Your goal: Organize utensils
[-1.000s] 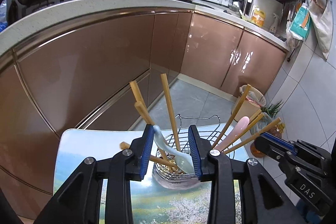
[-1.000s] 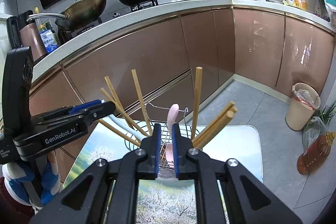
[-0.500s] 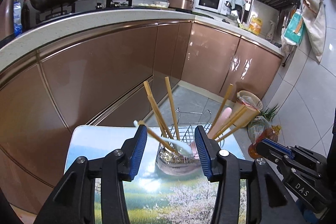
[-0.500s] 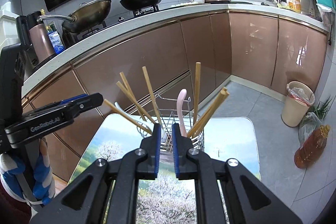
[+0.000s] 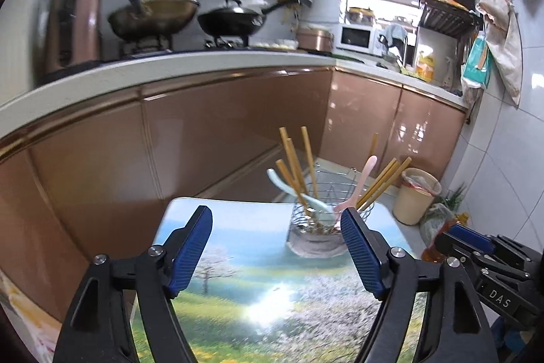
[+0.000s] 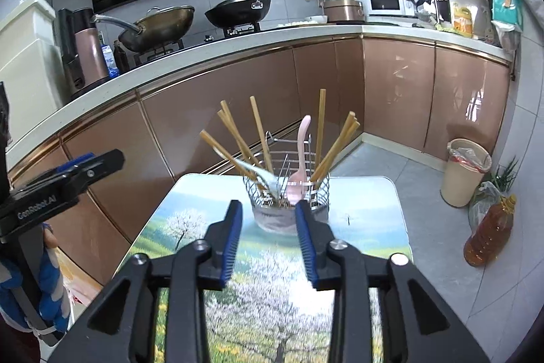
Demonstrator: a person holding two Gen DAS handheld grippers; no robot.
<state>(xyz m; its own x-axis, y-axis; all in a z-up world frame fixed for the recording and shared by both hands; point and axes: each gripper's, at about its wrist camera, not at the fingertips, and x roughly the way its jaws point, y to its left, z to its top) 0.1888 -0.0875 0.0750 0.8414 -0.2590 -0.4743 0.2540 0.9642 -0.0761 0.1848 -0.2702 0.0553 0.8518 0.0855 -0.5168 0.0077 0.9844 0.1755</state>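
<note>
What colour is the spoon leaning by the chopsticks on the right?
Pale pink spoon, clearest in the right wrist view.

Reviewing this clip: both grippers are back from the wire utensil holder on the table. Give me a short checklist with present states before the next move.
1. Left gripper empty: ok; jaws have just been opening, nothing between them.
2. Right gripper empty: ok; jaws have just been opening, nothing between them.
3. Pink spoon in the wire utensil holder: ok, handle up.
4. Light blue spoon in the holder: ok, leaning left.
5. Chopsticks all in the holder: ok; none seen on the table.
6. Holder upright on the table: ok.
</note>
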